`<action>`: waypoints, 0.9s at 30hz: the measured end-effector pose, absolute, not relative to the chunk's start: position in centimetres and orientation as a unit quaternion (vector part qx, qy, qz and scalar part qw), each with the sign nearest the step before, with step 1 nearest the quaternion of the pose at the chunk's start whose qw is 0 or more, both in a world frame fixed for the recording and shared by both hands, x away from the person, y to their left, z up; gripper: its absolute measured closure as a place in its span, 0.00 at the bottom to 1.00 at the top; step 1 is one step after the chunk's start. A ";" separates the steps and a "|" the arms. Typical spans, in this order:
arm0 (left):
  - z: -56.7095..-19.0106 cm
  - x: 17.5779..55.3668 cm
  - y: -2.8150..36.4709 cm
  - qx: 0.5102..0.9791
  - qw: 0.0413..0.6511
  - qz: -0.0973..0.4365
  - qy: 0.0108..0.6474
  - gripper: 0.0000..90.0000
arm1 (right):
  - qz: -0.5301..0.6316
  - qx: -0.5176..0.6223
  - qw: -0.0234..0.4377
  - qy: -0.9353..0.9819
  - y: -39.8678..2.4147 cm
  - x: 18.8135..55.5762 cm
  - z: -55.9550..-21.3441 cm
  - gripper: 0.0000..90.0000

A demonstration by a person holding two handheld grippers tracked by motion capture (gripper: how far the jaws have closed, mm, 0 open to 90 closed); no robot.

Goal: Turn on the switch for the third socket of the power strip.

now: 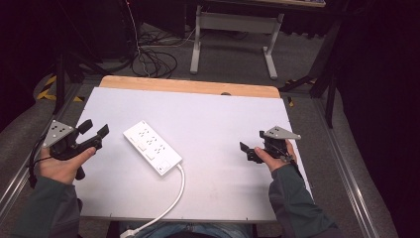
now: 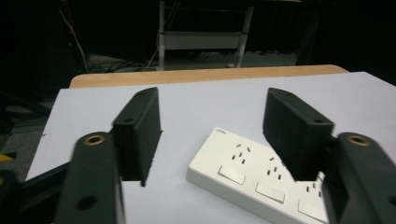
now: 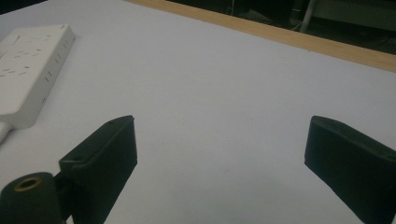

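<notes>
White power strip (image 1: 152,148) lies diagonal on the table (image 1: 223,124), cord (image 1: 173,198) trailing off the near edge. Left tongs (image 1: 95,130) sit just left of it, gaping, nothing gripped. Right tongs (image 1: 251,144) well apart to the right, wide and empty.

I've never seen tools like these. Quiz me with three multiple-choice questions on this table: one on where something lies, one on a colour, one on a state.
1. Where does the power strip lie?
A. between the two grippers, nearer the left gripper
B. beside the right gripper
C. on the floor

2. What colour is the power strip?
A. black
B. white
C. orange

3. How do the left gripper's fingers stand?
A. pressed on the strip
B. apart, holding nothing
C. pressed on the cable

Answers: 1 A, the high view shows the strip left of the table's middle. 2 B, its casing is white in all views. 3 B, the left gripper view shows a gap with bare table between them.
</notes>
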State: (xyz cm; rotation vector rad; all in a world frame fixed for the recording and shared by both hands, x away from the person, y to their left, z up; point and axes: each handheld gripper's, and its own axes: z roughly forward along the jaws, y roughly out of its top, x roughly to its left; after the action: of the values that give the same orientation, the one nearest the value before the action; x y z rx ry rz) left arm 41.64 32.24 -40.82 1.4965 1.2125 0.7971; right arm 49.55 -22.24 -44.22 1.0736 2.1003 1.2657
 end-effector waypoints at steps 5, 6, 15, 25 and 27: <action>-40.8 41.6 32.2 0.622 0.502 0.332 0.501 0.38 | 0.461 0.391 0.230 0.763 -22.2 49.6 -44.2 0.11; -40.8 41.6 32.2 0.623 0.501 0.332 0.500 0.38 | 0.461 0.392 0.230 0.762 -22.2 49.5 -44.2 0.11; -40.9 41.7 32.0 0.623 0.504 0.330 0.499 0.29 | 0.460 0.392 0.230 0.763 -22.2 49.6 -44.2 0.11; -40.9 41.8 32.0 0.623 0.505 0.325 0.501 0.16 | 0.460 0.392 0.229 0.763 -22.2 49.6 -44.3 0.11; -40.9 41.8 32.0 0.622 0.506 0.325 0.501 0.12 | 0.459 0.392 0.229 0.763 -22.2 49.6 -44.3 0.11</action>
State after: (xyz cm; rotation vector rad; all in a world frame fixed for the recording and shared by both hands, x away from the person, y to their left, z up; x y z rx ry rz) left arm 41.76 31.97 -40.92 1.4990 1.2093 0.7843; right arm 49.58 -22.20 -44.27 1.0780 2.1010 1.2642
